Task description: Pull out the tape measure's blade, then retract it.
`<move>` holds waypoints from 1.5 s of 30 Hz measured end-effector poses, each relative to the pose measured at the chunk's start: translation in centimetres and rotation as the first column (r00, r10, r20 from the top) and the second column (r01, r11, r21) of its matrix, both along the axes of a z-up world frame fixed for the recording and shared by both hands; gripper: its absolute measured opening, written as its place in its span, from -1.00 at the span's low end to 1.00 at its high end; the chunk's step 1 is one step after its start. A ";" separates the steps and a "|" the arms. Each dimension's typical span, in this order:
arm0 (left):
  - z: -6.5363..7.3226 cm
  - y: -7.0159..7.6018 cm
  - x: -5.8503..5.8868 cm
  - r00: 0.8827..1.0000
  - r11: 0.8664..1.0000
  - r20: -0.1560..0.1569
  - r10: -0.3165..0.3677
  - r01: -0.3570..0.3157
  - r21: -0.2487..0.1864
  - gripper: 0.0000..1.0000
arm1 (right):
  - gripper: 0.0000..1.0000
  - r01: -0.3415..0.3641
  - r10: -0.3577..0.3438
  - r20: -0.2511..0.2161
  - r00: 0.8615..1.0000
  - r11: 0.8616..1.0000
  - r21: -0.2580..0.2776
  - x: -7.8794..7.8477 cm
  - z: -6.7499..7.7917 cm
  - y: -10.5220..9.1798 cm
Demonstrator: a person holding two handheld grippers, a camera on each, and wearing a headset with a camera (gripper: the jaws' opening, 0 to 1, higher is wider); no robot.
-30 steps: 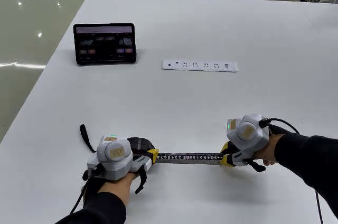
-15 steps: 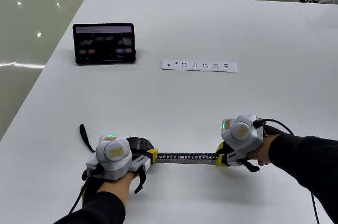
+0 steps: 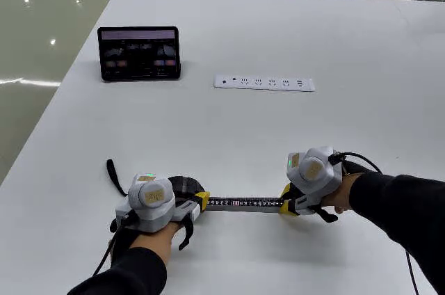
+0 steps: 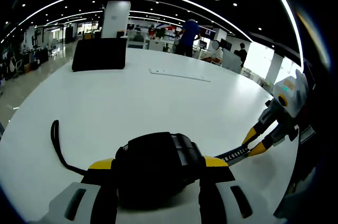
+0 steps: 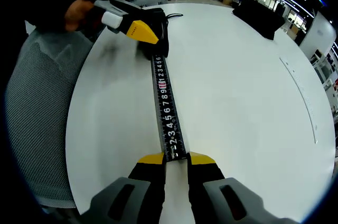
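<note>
The tape measure's case (image 4: pixel 157 167), black, rounded and ribbed like rubber, sits near the front edge of the table (image 3: pixel 292 135). It is clamped between the yellow-tipped jaws of the left gripper (image 3: pixel 198 206). Its flat black blade (image 5: pixel 167 102) with white numbers lies on the smooth white top. The right gripper (image 5: pixel 175 158) pinches the end of it. A dark tablet (image 3: pixel 139 53) and a long white power strip (image 3: pixel 264 83) are toward the far edge. The floor (image 3: pixel 42 24) is glossy.

Black tape measure case (image 4: pixel 158 179) sits between the yellow jaw tips of the grey-bodied left gripper (image 4: pixel 158 163). The blade (image 5: pixel 166 110) is black with white numerals and one red mark, reaching the right gripper (image 5: pixel 177 158), also yellow-tipped. Beyond both, the table (image 3: pixel 278 142) is white.
</note>
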State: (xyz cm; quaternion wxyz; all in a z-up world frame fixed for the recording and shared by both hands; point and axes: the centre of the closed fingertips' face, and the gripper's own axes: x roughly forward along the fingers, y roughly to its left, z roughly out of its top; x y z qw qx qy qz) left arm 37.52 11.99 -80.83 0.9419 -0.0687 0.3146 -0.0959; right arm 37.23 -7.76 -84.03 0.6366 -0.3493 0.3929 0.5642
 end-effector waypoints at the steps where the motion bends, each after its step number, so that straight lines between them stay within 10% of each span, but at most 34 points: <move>1: 0.0 0.0 0.0 1.000 1.000 0.000 0.000 0.000 0.000 0.16 | -0.78 0.001 -0.001 -0.002 1.000 1.000 -0.001 0.0 0.0 0.1; 45: 0.0 -0.1 -0.1 1.000 1.000 -0.003 -0.006 0.006 -0.009 0.16 | -0.80 -0.039 0.039 0.016 0.999 0.998 0.055 0.2 -0.1 3.0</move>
